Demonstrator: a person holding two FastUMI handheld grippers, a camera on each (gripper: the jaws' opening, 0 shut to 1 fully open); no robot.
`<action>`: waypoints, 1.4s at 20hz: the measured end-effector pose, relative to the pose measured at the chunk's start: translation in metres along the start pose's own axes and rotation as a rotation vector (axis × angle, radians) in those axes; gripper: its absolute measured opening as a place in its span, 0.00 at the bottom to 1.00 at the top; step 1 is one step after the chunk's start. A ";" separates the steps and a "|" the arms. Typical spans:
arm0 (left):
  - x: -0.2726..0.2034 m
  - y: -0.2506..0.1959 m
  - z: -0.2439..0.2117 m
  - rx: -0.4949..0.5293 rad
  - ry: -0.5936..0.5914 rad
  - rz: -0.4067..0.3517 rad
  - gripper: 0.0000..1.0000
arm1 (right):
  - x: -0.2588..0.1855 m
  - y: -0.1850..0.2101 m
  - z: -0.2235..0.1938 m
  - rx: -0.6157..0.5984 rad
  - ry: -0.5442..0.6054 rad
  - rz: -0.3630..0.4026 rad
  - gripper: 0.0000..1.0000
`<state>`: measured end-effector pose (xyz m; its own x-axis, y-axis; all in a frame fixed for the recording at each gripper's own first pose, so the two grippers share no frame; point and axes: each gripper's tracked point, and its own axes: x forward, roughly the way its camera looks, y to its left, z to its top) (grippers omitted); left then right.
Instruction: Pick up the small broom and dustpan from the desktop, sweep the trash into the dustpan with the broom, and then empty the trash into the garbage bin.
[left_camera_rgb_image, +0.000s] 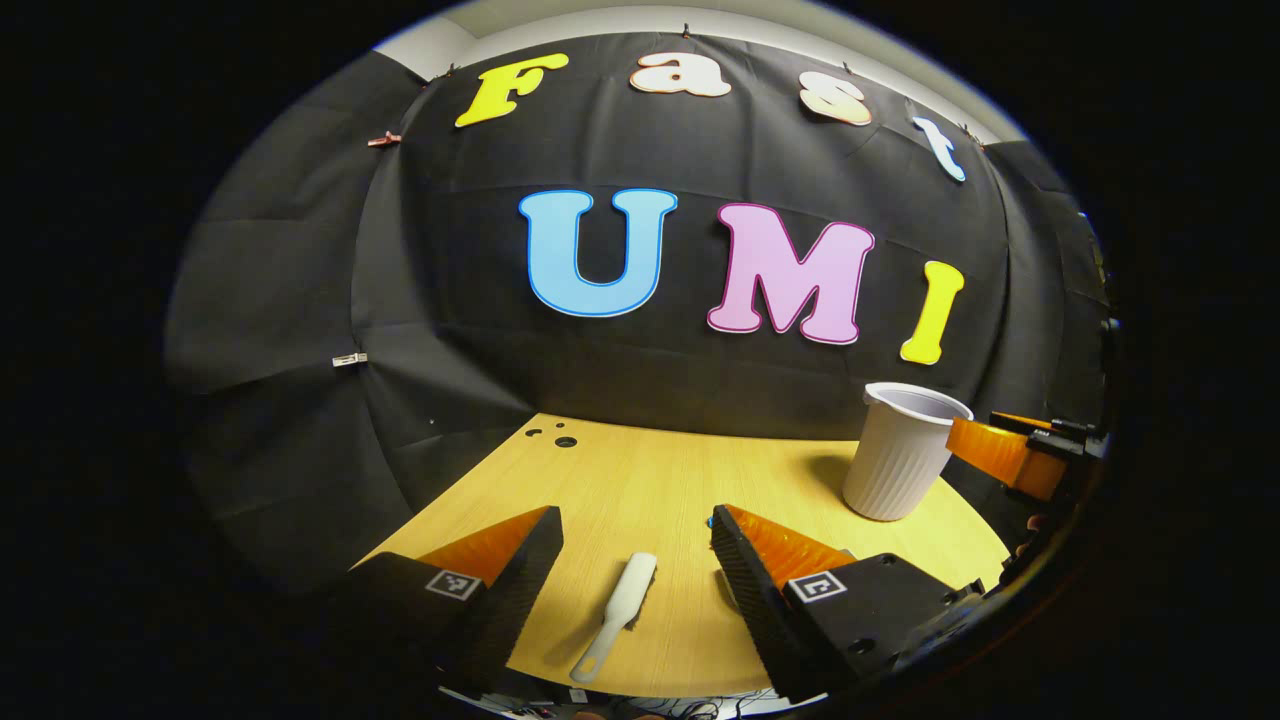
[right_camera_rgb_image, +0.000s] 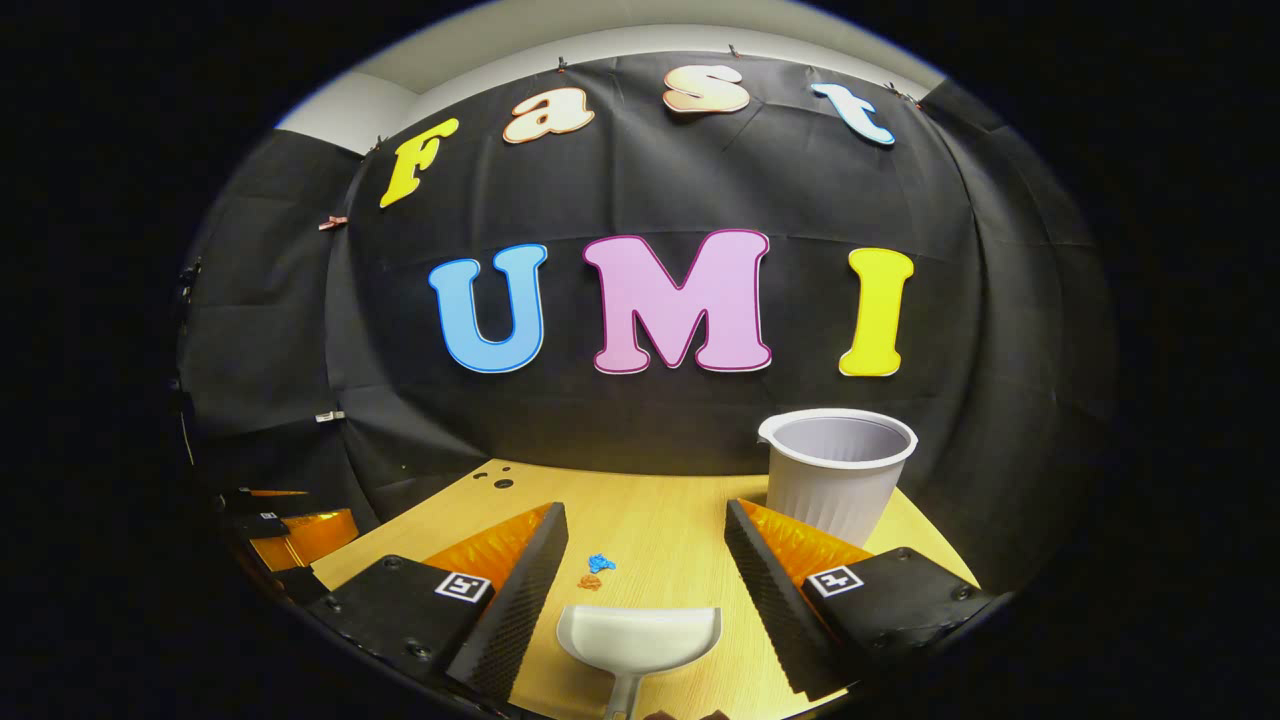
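White broom (left_camera_rgb_image: 620, 612), dustpan (right_camera_rgb_image: 640, 640) and ribbed cup (right_camera_rgb_image: 838, 485); yellow wood-grain desktop (right_camera_rgb_image: 660, 540); blue and orange scraps (right_camera_rgb_image: 596, 571)

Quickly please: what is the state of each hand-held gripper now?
Left hand-held gripper: open, holding nothing, the broom between its fingers.
Right hand-held gripper: open, holding nothing, the dustpan below it.

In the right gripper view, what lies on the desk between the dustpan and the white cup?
Bare desktop, apart from the right hand-held gripper's own finger crossing that stretch. The trash bits lie left of the dustpan, away from the cup.
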<state>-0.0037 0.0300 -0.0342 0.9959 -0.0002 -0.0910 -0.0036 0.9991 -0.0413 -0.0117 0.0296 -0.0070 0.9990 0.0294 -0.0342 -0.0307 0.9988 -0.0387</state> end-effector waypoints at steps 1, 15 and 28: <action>0.001 0.001 -0.004 0.002 0.007 -0.002 0.95 | 0.000 0.002 0.000 -0.004 0.003 0.004 0.99; 0.038 0.024 -0.136 0.035 0.459 -0.053 0.95 | 0.001 0.007 -0.025 -0.023 0.057 0.001 0.99; 0.096 0.038 -0.262 0.227 0.991 -0.097 0.94 | 0.017 -0.015 -0.104 0.039 0.231 -0.071 0.99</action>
<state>0.0677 0.0570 -0.3052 0.4674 -0.0127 -0.8839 0.1933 0.9772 0.0882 0.0019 0.0105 -0.1111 0.9644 -0.0467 -0.2602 0.0453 0.9989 -0.0112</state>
